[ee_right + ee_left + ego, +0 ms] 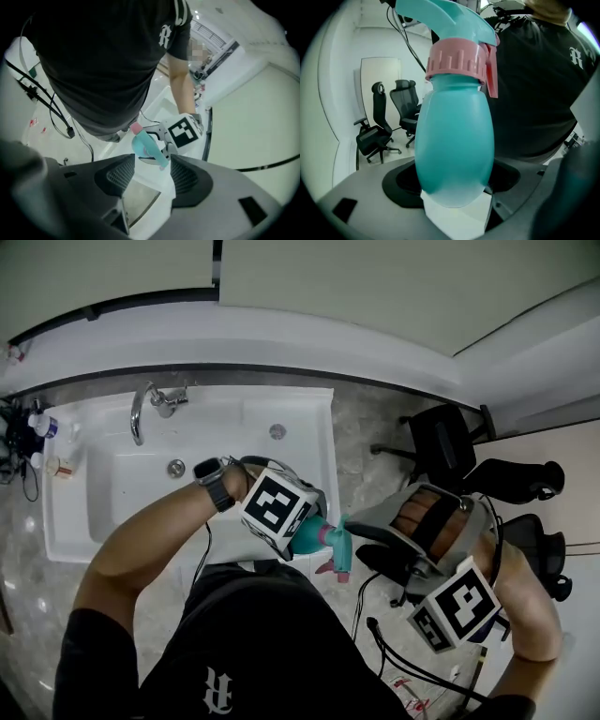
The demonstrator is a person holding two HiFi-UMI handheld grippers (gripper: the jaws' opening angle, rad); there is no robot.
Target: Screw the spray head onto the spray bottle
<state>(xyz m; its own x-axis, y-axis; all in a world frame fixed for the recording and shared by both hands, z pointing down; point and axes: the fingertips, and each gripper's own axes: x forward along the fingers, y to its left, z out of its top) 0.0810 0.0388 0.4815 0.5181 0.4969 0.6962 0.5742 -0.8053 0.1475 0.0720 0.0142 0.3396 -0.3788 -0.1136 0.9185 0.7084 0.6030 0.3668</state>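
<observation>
A teal spray bottle (pixel 454 145) lies between the jaws of my left gripper (pixel 454 183), which is shut on its body. The teal spray head (pixel 450 16) sits on the bottle's neck by its pink ribbed collar (pixel 454 61), with a pink trigger (pixel 491 72) hanging beside it. In the head view the bottle (pixel 307 536) points right from my left gripper (pixel 296 525), in front of the person's chest. My right gripper (pixel 362 542) faces the spray head (pixel 339 547) from the right. Its jaws stand apart, with the spray head (pixel 149 147) just past my right gripper (pixel 153 165) fingertips and no pad pressing on it.
A white sink (pixel 314 442) with a chrome faucet (pixel 141 413) stands ahead on the left. Small bottles (pixel 43 426) stand at its left end. Black office chairs (pixel 441 442) stand to the right. Cables (pixel 403 667) trail over the floor near the person's feet.
</observation>
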